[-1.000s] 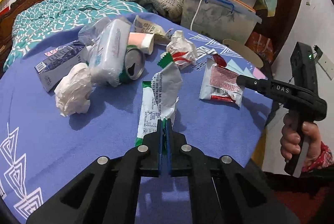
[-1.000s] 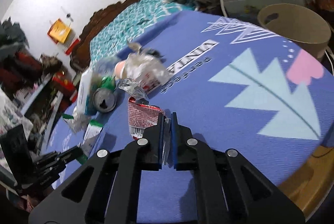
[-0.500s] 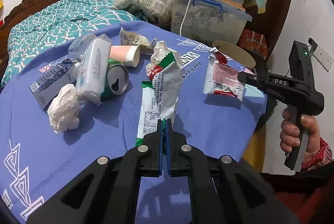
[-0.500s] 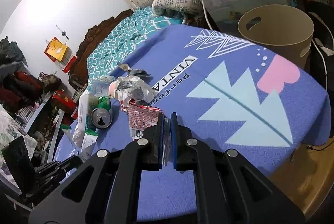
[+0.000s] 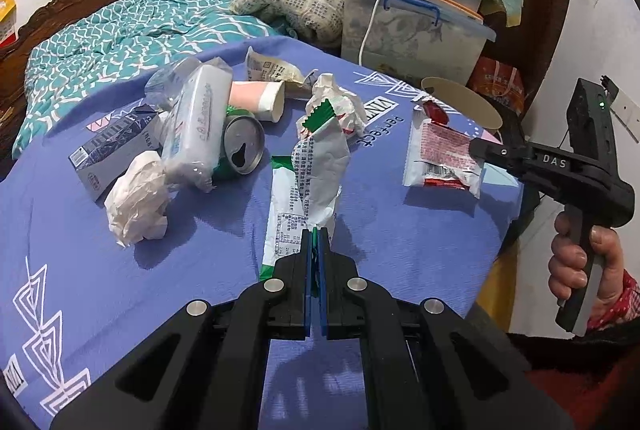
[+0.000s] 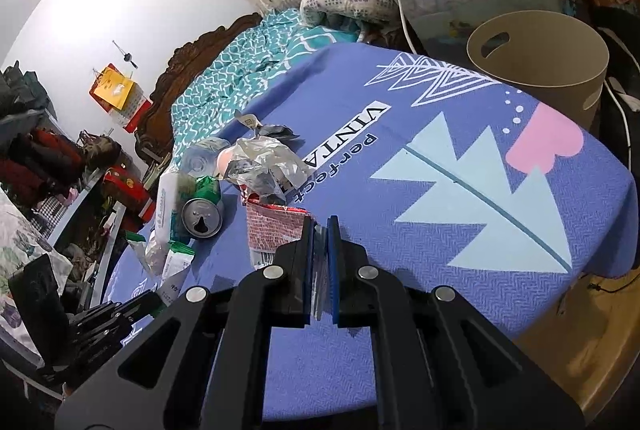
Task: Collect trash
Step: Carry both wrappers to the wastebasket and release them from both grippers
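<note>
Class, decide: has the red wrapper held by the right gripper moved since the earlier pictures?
Yes. The red wrapper, clamped in the right gripper, has lifted off the blue tablecloth and shifted toward the tan bin.

Green can [image 5: 240,149] body hidden behind white packet [image 5: 196,129]; bin [image 5: 464,101] mostly behind table edge.

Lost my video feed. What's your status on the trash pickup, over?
Left gripper shut on green-white wrapper. Right gripper shut on red-white packet. Both lifted off blue tablecloth. Tan bin past table edge, path open. Can, tissue remain.
</note>
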